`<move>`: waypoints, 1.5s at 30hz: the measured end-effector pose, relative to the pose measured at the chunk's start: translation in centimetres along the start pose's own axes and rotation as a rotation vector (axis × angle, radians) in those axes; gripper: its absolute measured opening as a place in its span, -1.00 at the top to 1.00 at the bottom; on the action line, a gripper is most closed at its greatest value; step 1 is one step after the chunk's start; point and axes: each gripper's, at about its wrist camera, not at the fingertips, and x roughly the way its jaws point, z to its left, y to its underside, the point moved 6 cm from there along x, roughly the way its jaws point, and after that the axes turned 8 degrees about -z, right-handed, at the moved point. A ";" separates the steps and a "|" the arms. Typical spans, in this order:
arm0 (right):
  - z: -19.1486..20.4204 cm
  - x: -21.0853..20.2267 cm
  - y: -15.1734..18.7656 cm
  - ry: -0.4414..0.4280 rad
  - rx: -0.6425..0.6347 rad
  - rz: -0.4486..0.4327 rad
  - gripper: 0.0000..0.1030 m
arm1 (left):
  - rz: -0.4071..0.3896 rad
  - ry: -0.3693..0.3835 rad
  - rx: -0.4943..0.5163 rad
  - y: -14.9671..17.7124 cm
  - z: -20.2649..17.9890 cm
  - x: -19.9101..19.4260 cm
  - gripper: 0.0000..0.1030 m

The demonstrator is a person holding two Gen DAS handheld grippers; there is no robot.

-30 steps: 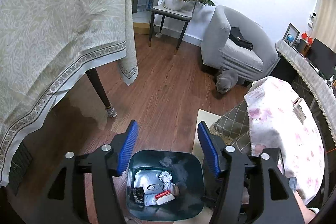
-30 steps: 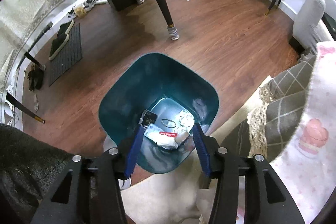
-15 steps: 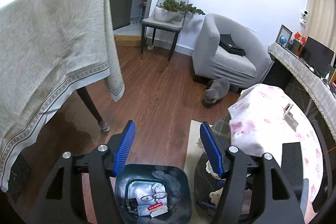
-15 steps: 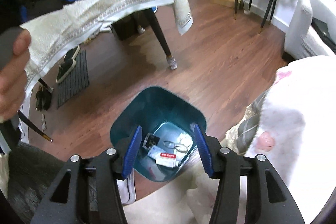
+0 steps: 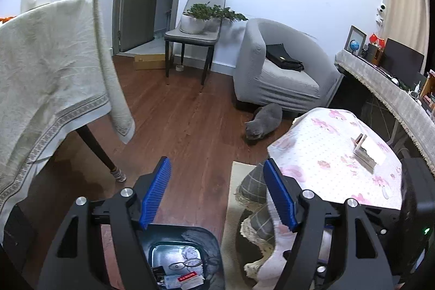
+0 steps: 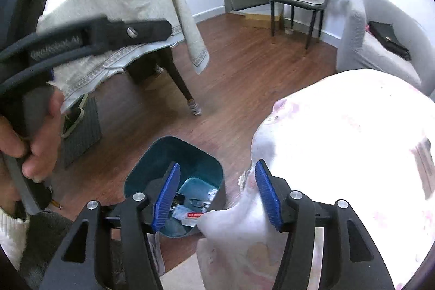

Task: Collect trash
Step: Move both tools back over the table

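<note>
A dark teal trash bin (image 5: 209,238) stands on the wood floor, at the bottom of the left wrist view and low centre in the right wrist view (image 6: 195,156). It holds several pieces of trash (image 5: 185,268), among them crumpled paper and a red-labelled wrapper (image 6: 194,215). My left gripper (image 5: 217,192) is open and empty, raised above the bin. My right gripper (image 6: 217,192) is open and empty, high above the bin beside the low table.
A low table with a pink flowered cloth (image 5: 334,154) stands right of the bin, with a small box (image 5: 363,151) on it. A cloth-covered dining table (image 5: 49,78) is at the left. A grey cat (image 5: 263,120) lies by the grey armchair (image 5: 277,69).
Both grippers have risen away from the bin, which now looks smaller and lower in both views. Both stay open and empty. The trash lies in the bin as before.
</note>
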 end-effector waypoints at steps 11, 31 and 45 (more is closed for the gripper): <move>-4.9 -4.8 -0.3 0.110 0.037 -0.099 -0.32 | 0.010 0.039 0.018 0.2 -4.7 2.2 -0.47; -14.2 -9.8 3.2 0.265 0.152 -0.125 -0.42 | 0.028 0.126 0.088 1.5 -13.7 4.5 -0.65; -19.3 -11.9 6.3 0.359 0.223 -0.086 -0.45 | 0.040 0.187 0.137 2.3 -18.7 5.9 -0.79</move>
